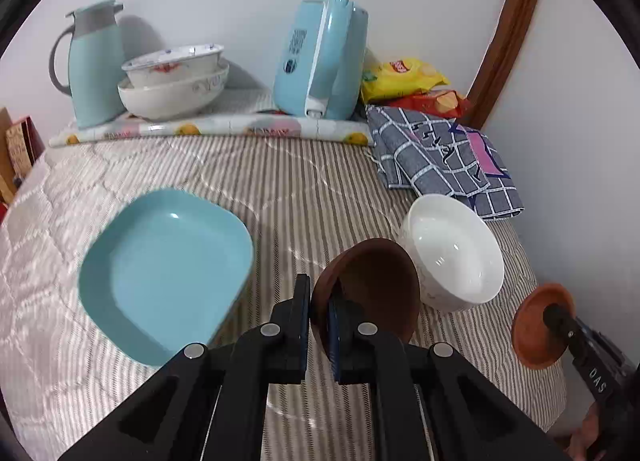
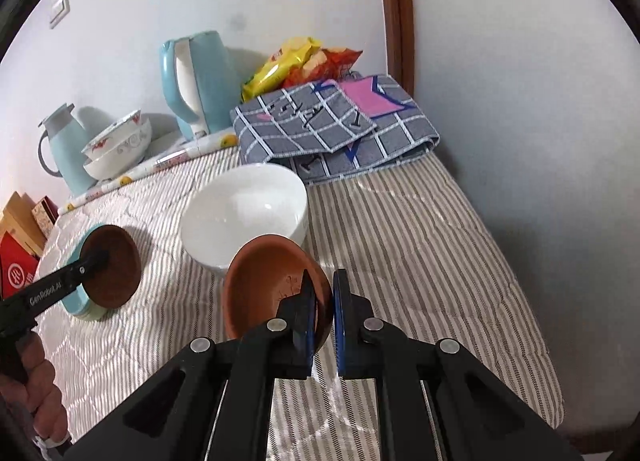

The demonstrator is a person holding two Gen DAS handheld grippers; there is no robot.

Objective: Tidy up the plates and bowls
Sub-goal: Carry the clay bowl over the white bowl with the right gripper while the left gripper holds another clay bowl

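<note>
two brown dishes [image 1: 372,289] [image 2: 276,285] on edge, each rim-pinched, hollows facing sideways

The left gripper [image 1: 319,293] is clamped on the near rim of a dark brown round bowl [image 1: 376,281], one finger inside, one outside, the bowl tipped up off the striped quilted cloth [image 1: 320,189]. To its left lies a light blue square plastic plate [image 1: 168,273]. Just right of the brown bowl a white ceramic bowl [image 1: 456,249] leans on its side. At the near right the right gripper [image 1: 554,311] grips a terracotta-orange round saucer [image 1: 532,325]. Far along the wall stand a pale blue thermos jug [image 1: 94,61], two stacked white patterned bowls [image 1: 172,81], a pale blue electric kettle [image 1: 320,57], snack packets [image 1: 408,77] and a folded grey checked cloth [image 1: 440,157].
</note>
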